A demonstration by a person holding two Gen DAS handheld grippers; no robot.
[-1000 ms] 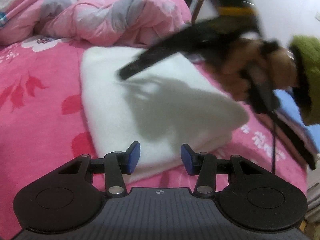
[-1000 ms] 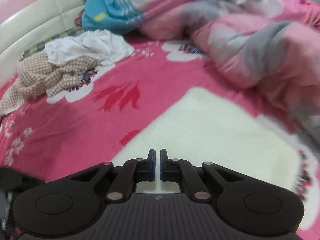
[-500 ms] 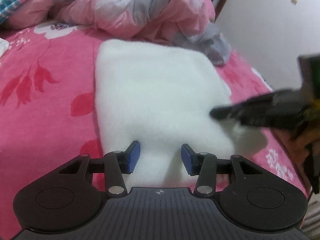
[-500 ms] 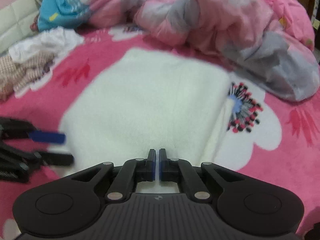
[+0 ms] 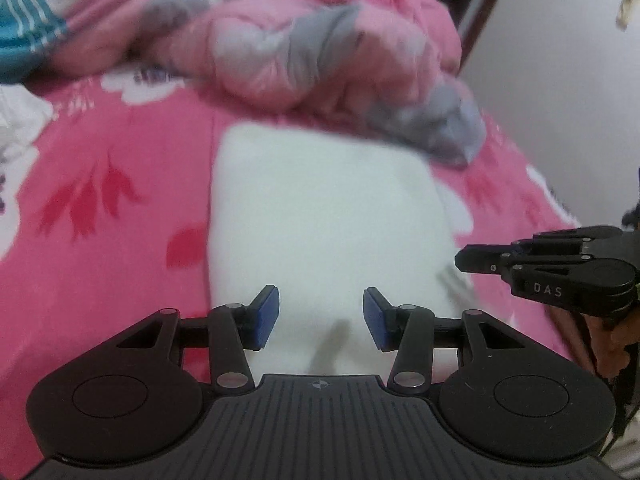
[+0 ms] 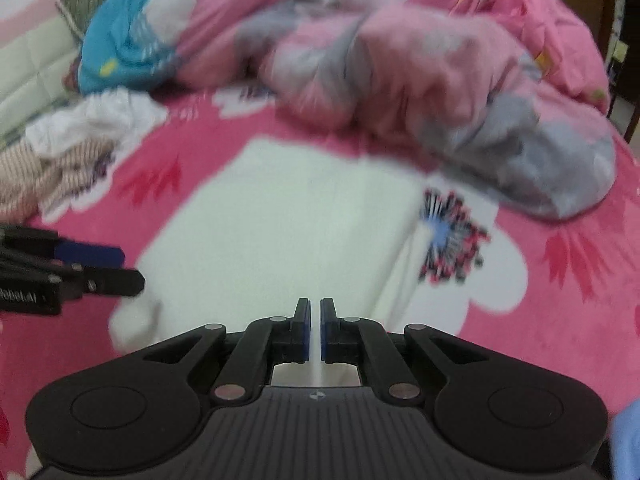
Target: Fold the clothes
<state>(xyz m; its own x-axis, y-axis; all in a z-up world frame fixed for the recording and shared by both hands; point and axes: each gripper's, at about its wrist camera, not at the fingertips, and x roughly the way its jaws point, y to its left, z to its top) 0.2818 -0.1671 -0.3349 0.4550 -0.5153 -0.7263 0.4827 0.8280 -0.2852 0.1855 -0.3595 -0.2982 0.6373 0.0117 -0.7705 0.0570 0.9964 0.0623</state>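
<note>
The left gripper [image 5: 320,322] is seen at 6 o'clock in its own view, its jaws held wide apart with nothing between them, poised over the near edge of a folded white garment [image 5: 320,224]. The right gripper [image 6: 315,330] is seen with its jaws almost closed, a thin slit left between the pads; whether any cloth is pinched there cannot be told. In the left view the right gripper is found at 3 o'clock, just beside the garment's right edge.

The garment is laid flat as a rectangle on a bed covered by a pink sheet [image 5: 100,280] printed with red leaves and white flowers. Beyond it, at 12 o'clock, a rumpled pink and grey quilt [image 6: 420,80] is heaped. At 10 o'clock in the right view a pile of loose clothes [image 6: 80,144] is seen, white and checked beige, and a pale padded headboard [image 6: 24,72] behind it. A white wall [image 5: 560,80] is shown at 2 o'clock in the left view.
</note>
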